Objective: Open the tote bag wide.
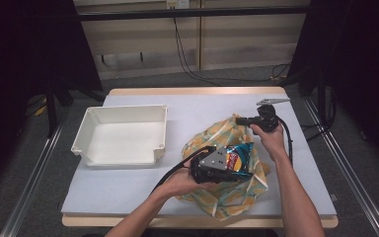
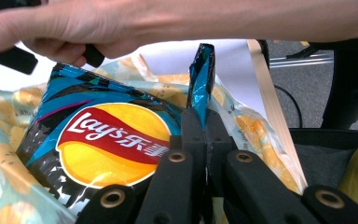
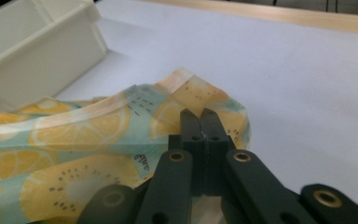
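- Left gripper (image 2: 204, 122): fingers clamped on the blue foil Lay's crisp packet (image 2: 107, 140).
- Right gripper (image 3: 204, 122): fingers clamped on the lemon-print fabric bag (image 3: 74, 140) on the desk (image 3: 284, 70).

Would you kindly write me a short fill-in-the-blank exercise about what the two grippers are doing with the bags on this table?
1. The left gripper is shut on the sealed edge of a blue ____ bag.
2. The right gripper pinches the edge of a cloth bag printed with ____ slices.
3. The white tray sits on the ____ side of the table in the high view.

Missing words: Lay's; lemon; left
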{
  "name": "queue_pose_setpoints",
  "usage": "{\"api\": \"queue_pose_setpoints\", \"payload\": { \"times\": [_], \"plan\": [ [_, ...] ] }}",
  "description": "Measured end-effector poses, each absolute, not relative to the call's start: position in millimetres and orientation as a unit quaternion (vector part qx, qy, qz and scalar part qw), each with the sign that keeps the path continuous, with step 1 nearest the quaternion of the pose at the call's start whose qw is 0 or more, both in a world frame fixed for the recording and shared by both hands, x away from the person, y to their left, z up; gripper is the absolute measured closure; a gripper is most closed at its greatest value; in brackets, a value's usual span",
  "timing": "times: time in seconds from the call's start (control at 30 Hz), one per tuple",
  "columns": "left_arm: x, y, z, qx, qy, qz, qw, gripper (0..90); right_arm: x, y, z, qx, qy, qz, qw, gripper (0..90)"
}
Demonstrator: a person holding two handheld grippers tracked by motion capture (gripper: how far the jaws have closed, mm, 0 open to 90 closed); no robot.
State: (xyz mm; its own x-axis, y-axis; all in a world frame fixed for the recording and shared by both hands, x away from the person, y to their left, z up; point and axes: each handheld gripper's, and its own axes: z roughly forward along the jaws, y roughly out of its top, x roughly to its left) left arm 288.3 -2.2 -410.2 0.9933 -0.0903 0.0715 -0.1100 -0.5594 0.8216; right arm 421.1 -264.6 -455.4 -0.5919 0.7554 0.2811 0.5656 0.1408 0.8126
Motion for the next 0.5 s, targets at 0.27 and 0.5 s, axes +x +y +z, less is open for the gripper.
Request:
{"api": "queue_pose_setpoints", "payload": {
  "times": [0.27, 0.5],
  "plan": [
    [293.1, 2.1, -405.3, 0.875, -0.042, 0.011, 0.482, 90.0, 415.3, -260.5, -453.7, 0.422, 0.766, 0.474, 0.098, 86.0],
    [296.0, 4.1, -401.9, 0.871, -0.031, 0.015, 0.49, 90.0, 404.7, -260.1, -440.8, 0.408, 0.766, 0.489, 0.087, 71.9]
  ]
}}
